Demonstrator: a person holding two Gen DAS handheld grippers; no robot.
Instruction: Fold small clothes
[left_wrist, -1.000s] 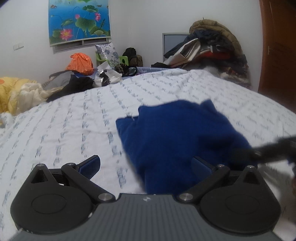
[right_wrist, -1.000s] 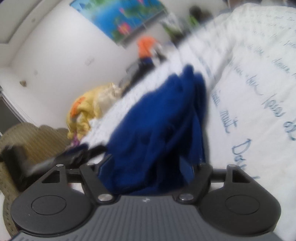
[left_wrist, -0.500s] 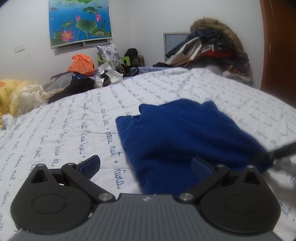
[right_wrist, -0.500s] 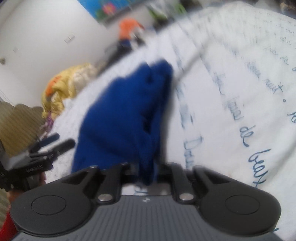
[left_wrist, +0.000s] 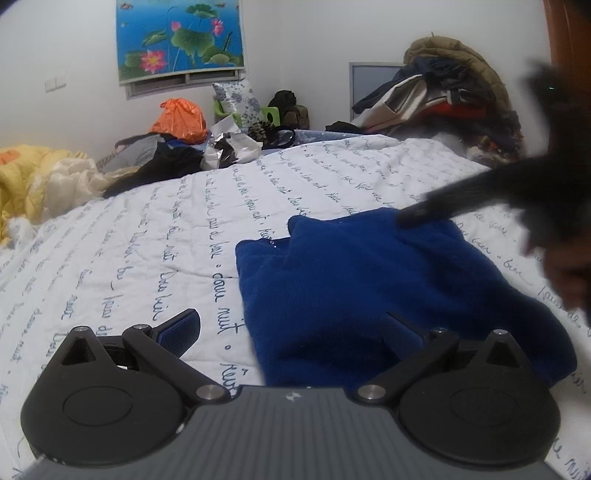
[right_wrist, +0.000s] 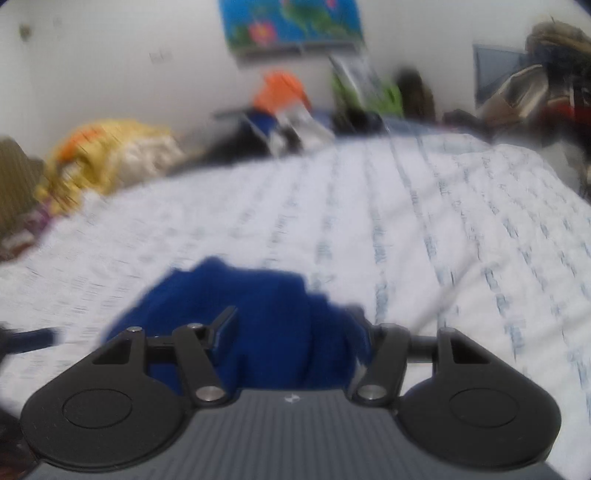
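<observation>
Garment (left_wrist: 369, 288): yours lies folded on bed (left_wrist: 147, 229).
Left gripper (left_wrist: 291, 332): wide, empty.
Right gripper (right_wrist: 295, 332): opening, nothing pinched.
Left: tidy edges.

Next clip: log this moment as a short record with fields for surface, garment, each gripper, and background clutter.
surface: bed, white cover with dark script
garment: blue cloth, lying bunched on the bed, not neatly squared
left gripper: open, low over the cloth's near edge, one finger past its left side
right gripper: jaws opening, cloth between them but not pinched; view blurred
background: lotus poster, orange bag, clothes pile, yellow bedding
</observation>
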